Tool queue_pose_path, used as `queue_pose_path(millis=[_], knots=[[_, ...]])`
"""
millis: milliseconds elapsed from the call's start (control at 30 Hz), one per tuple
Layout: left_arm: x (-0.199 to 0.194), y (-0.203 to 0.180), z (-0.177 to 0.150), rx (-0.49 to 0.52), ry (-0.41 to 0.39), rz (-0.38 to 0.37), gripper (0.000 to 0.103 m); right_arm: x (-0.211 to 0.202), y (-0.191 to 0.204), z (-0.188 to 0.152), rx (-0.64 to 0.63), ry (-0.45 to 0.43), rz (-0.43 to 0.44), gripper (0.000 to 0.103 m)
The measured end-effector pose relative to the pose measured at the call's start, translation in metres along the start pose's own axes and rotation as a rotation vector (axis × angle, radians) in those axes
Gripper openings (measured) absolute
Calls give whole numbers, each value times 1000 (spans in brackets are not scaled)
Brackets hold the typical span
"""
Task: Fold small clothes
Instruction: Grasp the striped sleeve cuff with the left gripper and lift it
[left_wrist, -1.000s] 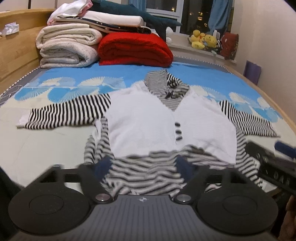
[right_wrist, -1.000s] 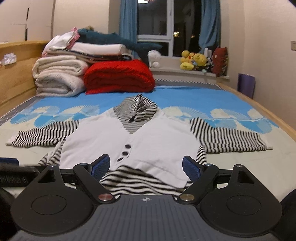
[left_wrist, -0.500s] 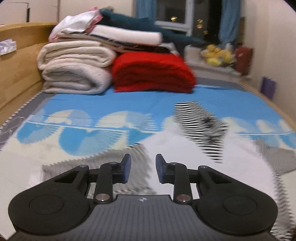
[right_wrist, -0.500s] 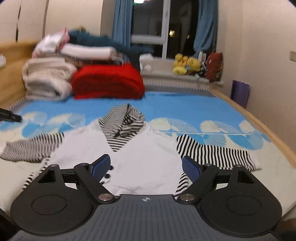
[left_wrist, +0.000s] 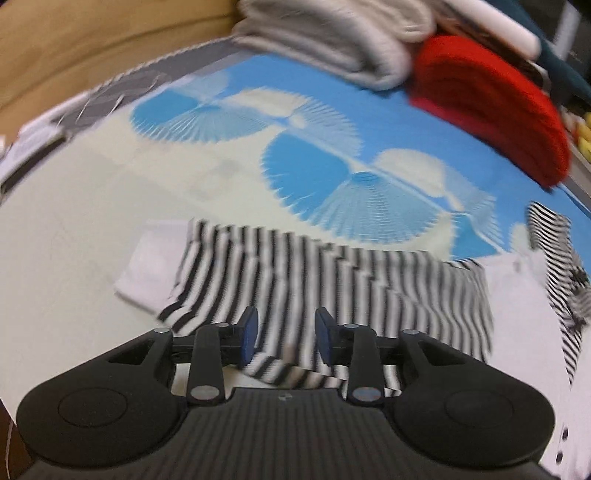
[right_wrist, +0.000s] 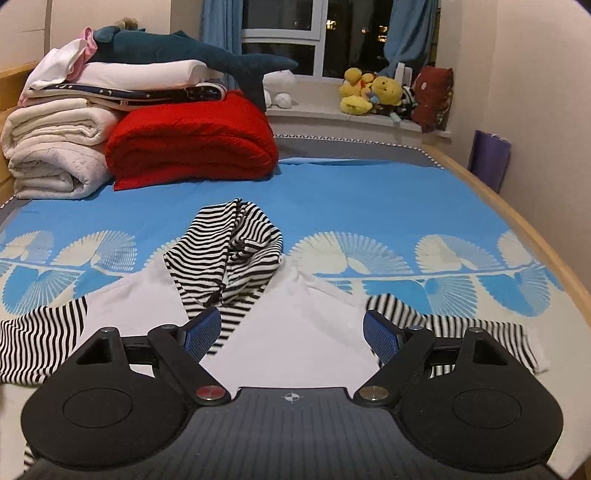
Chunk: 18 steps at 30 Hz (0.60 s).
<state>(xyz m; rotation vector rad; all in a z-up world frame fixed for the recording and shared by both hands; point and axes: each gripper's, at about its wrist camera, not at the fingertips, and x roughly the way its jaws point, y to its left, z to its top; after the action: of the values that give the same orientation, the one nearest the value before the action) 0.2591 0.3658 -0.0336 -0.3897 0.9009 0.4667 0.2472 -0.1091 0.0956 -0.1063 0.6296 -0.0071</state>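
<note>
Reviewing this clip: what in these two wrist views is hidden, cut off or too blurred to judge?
- Left wrist view: motion blur smears the black-and-white striped sleeve; the left gripper has its jaws opening, and pad contact with the cloth is unclear.
- Right wrist view: the right gripper body hides the lower front and hem of the white hooded top.
- Right wrist view: the left sleeve's cuff is cut off by the frame edge.

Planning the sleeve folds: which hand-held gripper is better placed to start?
Probably the left hand-held gripper: its opening jaws hang right over a striped sleeve. The right hand-held gripper faces the white body, sleeves off to either side.
</note>
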Motion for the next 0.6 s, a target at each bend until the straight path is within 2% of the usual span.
queue_pose_path(millis=[67, 133, 167, 233, 333, 400, 500, 600], knots=[[15, 15, 2, -51, 52, 3, 60, 14, 2, 1, -5, 2, 2, 85], [25, 26, -1, -122, 95, 25, 65, 26, 0, -2, 2, 17, 16, 85], [30, 36, 0, -164, 117, 33, 70, 32, -1, -3, 8, 30, 22, 85], [39, 48, -1, -238, 165, 40, 73, 42, -1, -7, 23, 62, 39, 85], [48, 64, -1, -351, 209, 37, 73, 51, -1, -6, 16, 72, 60, 85], [54, 72, 0, -425, 207, 28, 72, 56, -3, -4, 10, 69, 62, 85], [62, 78, 3, -480, 185, 23, 70, 65, -13, 1, 41, 83, 75, 83], [68, 80, 3, -509, 185, 49, 54, 71, -25, 6, 83, 92, 78, 75]])
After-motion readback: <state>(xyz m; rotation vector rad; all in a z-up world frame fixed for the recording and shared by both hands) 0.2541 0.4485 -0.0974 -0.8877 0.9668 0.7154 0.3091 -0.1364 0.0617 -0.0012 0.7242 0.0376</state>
